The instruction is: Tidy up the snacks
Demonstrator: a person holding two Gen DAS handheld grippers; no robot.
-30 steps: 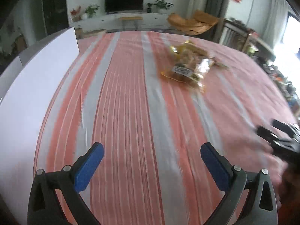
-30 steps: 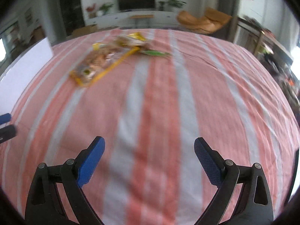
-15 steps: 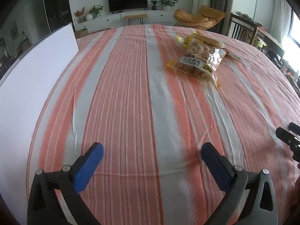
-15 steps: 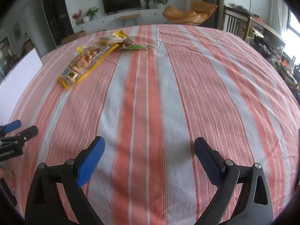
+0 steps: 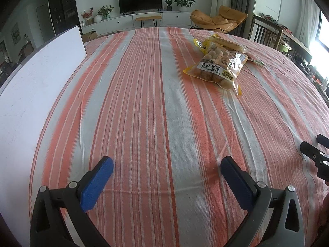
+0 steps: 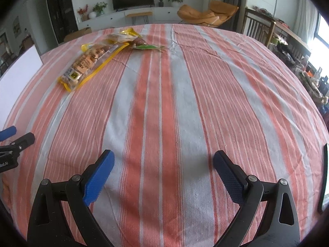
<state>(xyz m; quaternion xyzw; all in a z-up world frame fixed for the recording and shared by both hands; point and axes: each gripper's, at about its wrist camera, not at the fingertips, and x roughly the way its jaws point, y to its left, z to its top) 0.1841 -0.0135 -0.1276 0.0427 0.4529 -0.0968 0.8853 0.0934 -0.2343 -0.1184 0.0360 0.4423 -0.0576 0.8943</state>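
While both tools are held low over the striped cloth (image 5: pixel 156 103), nothing is gripped by either. At the far left of the left wrist view, a white board (image 5: pixel 30 86) is seen standing along the edge of the bench. The left gripper (image 5: pixel 166 169) is spread wide, its blue pads (image 5: pixel 96 180) raised above bare cloth near the front edge. Further right and well beyond it, toward the far side of the bench, a yellow-edged peanut bag (image 5: pixel 218 68) is laid flat, its clear window showing round pale snacks. A second yellow packet (image 5: pixel 224 42) is tucked just behind it, touching or overlapping it, and a thin green wrapper (image 5: pixel 256 61) is seen at its right side. At the right border of that view, the black tips of the other tool appear.

From the right wrist camera, the snack pile sits at the upper left, well apart from the tool. The right gripper (image 6: pixel 163 160) is likewise opened wide, with only cloth framed between its jaws. A dark flat object (image 6: pixel 323 177) is glimpsed at the right edge, too cut off to identify.
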